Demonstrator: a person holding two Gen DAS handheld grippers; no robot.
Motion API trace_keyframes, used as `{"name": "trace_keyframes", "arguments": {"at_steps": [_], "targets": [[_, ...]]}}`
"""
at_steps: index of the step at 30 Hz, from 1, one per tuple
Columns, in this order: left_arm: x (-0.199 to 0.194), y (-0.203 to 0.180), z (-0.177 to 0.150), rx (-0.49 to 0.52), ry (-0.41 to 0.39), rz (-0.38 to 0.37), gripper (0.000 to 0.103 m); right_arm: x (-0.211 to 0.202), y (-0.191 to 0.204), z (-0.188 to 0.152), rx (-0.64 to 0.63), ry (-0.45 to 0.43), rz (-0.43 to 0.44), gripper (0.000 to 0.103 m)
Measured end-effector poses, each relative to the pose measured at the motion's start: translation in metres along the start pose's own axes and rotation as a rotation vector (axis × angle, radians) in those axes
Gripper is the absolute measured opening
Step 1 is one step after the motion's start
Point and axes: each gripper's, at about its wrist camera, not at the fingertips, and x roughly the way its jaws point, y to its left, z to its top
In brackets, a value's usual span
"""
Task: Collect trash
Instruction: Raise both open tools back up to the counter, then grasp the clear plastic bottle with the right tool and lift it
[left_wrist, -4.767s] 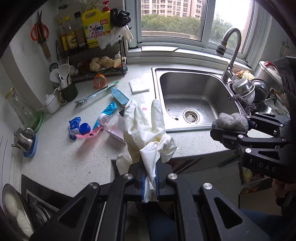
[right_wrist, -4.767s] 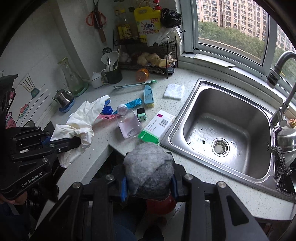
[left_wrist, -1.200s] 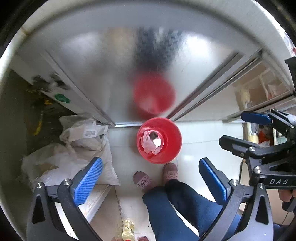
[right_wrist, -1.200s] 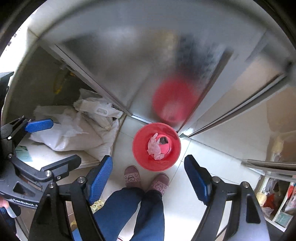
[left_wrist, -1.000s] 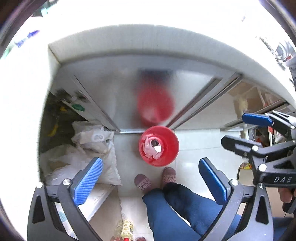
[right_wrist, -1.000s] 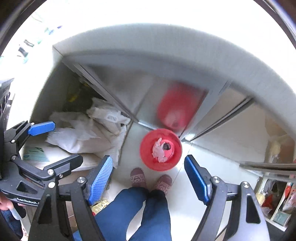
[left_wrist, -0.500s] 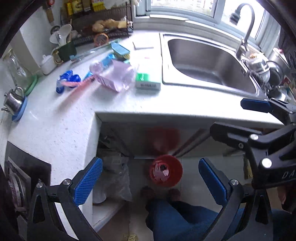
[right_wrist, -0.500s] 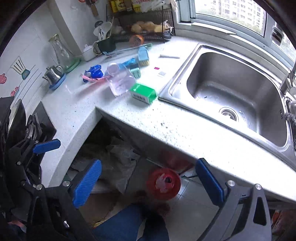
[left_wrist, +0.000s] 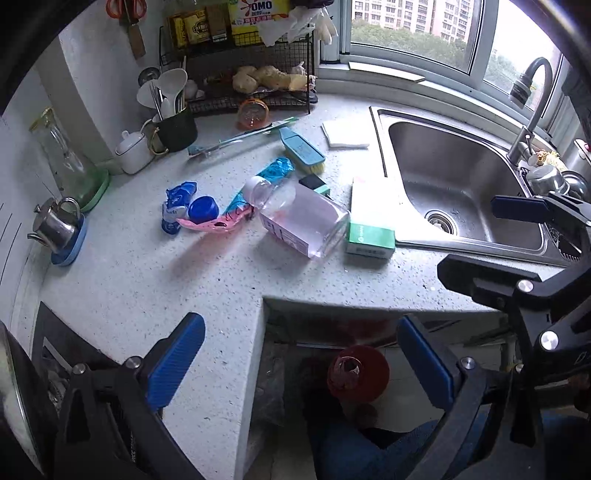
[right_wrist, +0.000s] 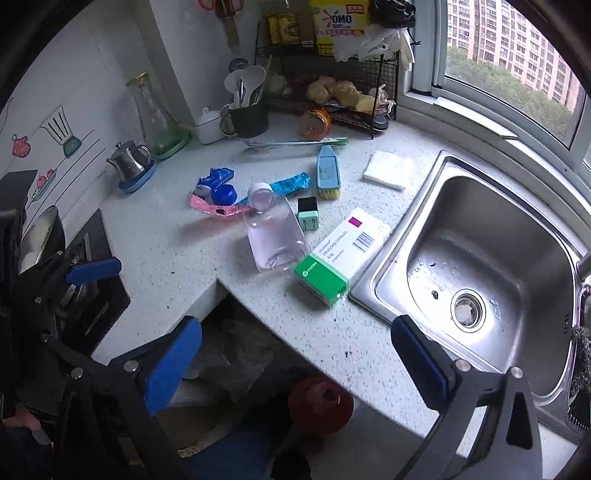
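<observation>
Both pairs of tongs stand wide apart and hold nothing. The left tongs (left_wrist: 301, 356) fill the bottom of the left wrist view with their blue pads, and the right tongs (right_wrist: 306, 356) do the same in the right wrist view. The jaws of the right tongs have just been opening, and nothing is between them.

The red round plastic bin (left_wrist: 358, 373) stands on the floor under the edge of the speckled white stone bench (left_wrist: 147, 277), low in the frame between the pads. Some pale crumpled trash lies inside it, but it is too dark to tell more.

More trash lies on the bench in the middle of both views. A clear plastic bottle with a white cap (right_wrist: 275, 236) lies on its side. Its base touches, or almost touches, a white and green cardboard medicine box (right_wrist: 341, 254), which lies just beside the steel sink (right_wrist: 480, 266) at the right. A pink flat wrapper (right_wrist: 214, 208), a blue round cap (right_wrist: 223, 194) and a crumpled blue wrapper (right_wrist: 214, 177) lie together to the left of the bottle. A folded white cloth (right_wrist: 388, 170) lies near the upper corner of the sink.
</observation>
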Motion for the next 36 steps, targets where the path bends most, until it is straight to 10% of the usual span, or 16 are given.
{"name": "trace_keyframes", "arguments": {"at_steps": [19,36], "targets": [[0.088,0.097,0.035,-0.15,0.135,-0.038,0.103,0.123,0.024,0.078,-0.11,0.271,0.018,0.102],[0.114,0.127,0.028,-0.198,0.199,-0.056,0.103,0.169,0.038,0.078,-0.111,0.41,0.016,0.067]]}}
